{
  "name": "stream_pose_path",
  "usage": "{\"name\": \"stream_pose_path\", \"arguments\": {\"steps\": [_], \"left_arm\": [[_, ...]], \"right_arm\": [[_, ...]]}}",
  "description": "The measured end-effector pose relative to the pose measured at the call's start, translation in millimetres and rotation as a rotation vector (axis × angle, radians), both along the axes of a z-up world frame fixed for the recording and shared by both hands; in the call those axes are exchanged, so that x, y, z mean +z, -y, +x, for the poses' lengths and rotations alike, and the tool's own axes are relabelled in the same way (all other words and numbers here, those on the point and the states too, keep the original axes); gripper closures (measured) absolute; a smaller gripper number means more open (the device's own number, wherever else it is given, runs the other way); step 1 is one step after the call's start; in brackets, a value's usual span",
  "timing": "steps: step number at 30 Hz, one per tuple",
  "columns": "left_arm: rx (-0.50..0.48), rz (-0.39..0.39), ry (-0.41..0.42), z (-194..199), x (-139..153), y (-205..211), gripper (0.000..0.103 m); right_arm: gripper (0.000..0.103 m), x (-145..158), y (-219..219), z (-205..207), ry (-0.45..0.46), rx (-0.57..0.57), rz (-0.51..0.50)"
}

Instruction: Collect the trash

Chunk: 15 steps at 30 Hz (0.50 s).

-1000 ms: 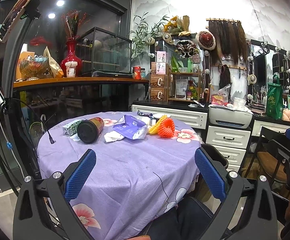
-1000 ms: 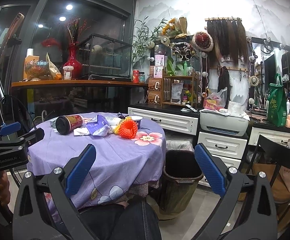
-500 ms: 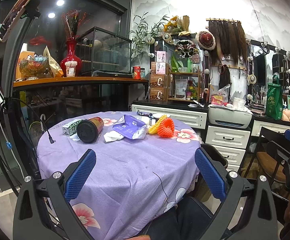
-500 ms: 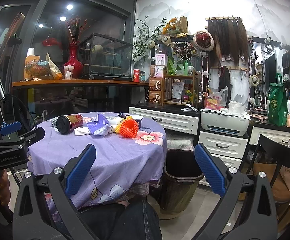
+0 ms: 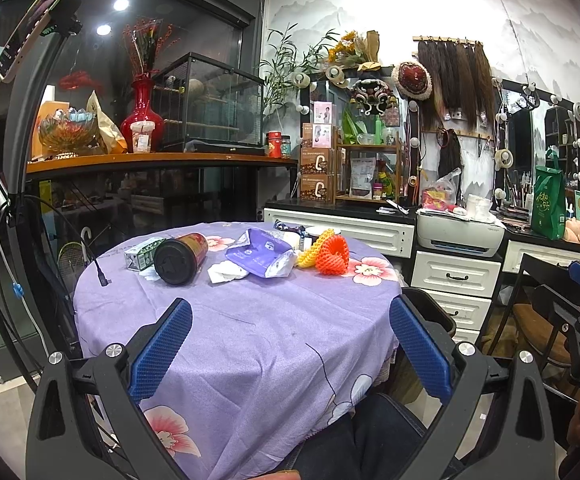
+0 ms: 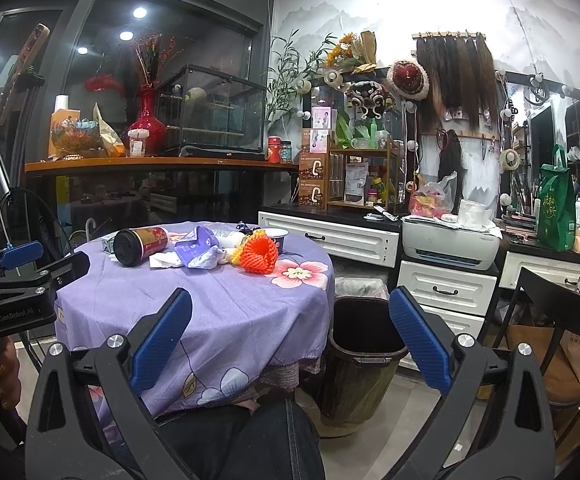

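Trash lies at the far side of a round table with a purple flowered cloth (image 5: 250, 320): a tipped dark cup with a black lid (image 5: 180, 258), a green carton (image 5: 142, 254), crumpled white paper (image 5: 226, 272), a purple wrapper (image 5: 260, 252), a yellow foam net (image 5: 314, 250) and an orange foam net (image 5: 332, 254). A dark bin (image 6: 364, 352) stands on the floor right of the table. My left gripper (image 5: 290, 344) is open, held short of the trash, over the near part of the table. My right gripper (image 6: 290, 340) is open over the table's right edge, with nothing between its fingers.
A person's knee in dark jeans (image 6: 250, 440) is under the near table edge. White drawers (image 6: 446, 292) with a printer (image 6: 450, 240) stand behind the bin. A black chair (image 6: 562, 320) is at the right. A dark counter with a red vase (image 5: 142, 116) runs behind the table.
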<state>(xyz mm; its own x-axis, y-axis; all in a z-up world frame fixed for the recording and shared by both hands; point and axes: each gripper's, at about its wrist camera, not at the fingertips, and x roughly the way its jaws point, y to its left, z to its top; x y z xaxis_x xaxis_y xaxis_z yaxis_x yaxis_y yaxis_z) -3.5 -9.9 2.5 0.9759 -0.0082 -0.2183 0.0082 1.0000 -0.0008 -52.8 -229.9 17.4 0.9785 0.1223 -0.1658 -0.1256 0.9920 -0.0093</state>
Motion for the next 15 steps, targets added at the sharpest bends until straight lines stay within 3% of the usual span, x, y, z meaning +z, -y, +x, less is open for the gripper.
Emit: {"name": "stream_pose_path", "arguments": {"steps": [15], "left_arm": [[-0.003, 0.002, -0.012, -6.1, -2.1, 4.7, 0.005]], "right_arm": [[0.006, -2.2, -0.5, 0.4, -0.006, 0.003, -0.001]]}}
